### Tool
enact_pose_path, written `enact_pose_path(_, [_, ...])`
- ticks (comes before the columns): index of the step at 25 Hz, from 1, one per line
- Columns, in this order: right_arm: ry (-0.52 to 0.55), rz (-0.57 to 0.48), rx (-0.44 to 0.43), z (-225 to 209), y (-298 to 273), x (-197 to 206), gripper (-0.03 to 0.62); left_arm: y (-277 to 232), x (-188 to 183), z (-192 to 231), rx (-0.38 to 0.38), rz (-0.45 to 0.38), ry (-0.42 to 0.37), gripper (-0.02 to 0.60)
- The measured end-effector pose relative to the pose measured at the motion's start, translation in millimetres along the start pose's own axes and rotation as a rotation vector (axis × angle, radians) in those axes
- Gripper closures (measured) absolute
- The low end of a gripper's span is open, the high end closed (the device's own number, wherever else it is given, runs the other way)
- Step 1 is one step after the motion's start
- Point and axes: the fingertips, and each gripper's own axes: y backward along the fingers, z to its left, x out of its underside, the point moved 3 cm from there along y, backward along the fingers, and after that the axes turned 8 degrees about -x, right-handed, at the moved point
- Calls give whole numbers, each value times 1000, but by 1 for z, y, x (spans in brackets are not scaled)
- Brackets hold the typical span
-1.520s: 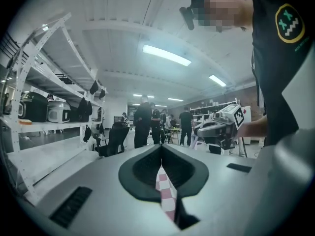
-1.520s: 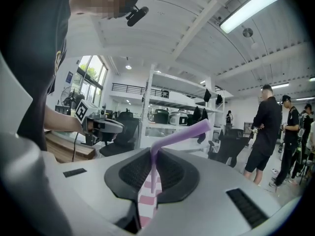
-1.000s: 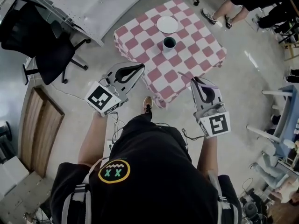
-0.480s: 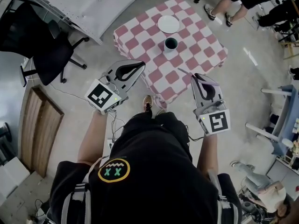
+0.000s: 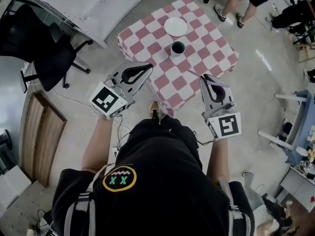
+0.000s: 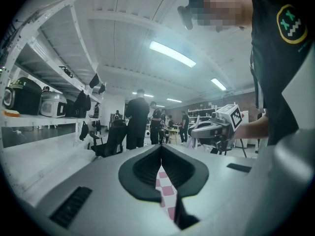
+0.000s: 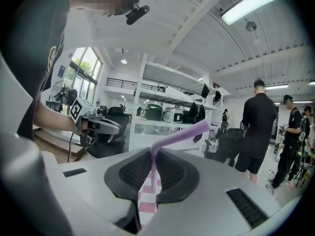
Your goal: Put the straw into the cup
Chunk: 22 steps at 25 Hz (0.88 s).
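Right gripper (image 7: 153,154): its jaws are standing narrow, pinching a lilac bendy plastic straw (image 7: 179,135) between the dark pads.
Straw: its shaft is running upright through the right gripper's pads, and its bent top is slanting up and away to that gripper's right.
Left gripper (image 6: 161,149): its jaws are closing flat against each other, with nothing between them.
Pair of grippers: in the head view the left gripper (image 5: 146,68) and the right gripper (image 5: 207,81) are pointing forward side by side, well apart, each carried by a bare forearm.
Dark round cup with a green inside (image 5: 177,47): it is standing ahead of both grippers, beyond their tips and between their two lines, well apart from the straw.
White round plate (image 5: 175,26): it is lying just past the cup, farther from the grippers.
Table under a pink-and-white chequered cloth (image 5: 209,50): it is carrying the cup and plate, and its near edge is lying below both grippers' tips.
Black office chair (image 5: 54,58): it is standing off to the left gripper's left.
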Motion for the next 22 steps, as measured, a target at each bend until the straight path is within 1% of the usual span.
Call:
enact_pose_path(5, [25,10,0,-17,-8,3,542,-14,0,0,-5,10,0,563])
enact_pose_path(14, [66,-13,-11,-52,-28,-2,542,-38,3,-1,-25,26,2,563])
enact_pose_path(16, [67,-24,-13,-61,-33,-4,542,-45,3,-1,-27,27,3,563])
enact_pose_path(19, [56,-70,-20,-69,-43,-12,542,-53,3,0,-29,30,2,563])
enact_pose_path(22, [64,-75,-26,-77,-51,-11,542,-60,3,0,-28,35,-2,563])
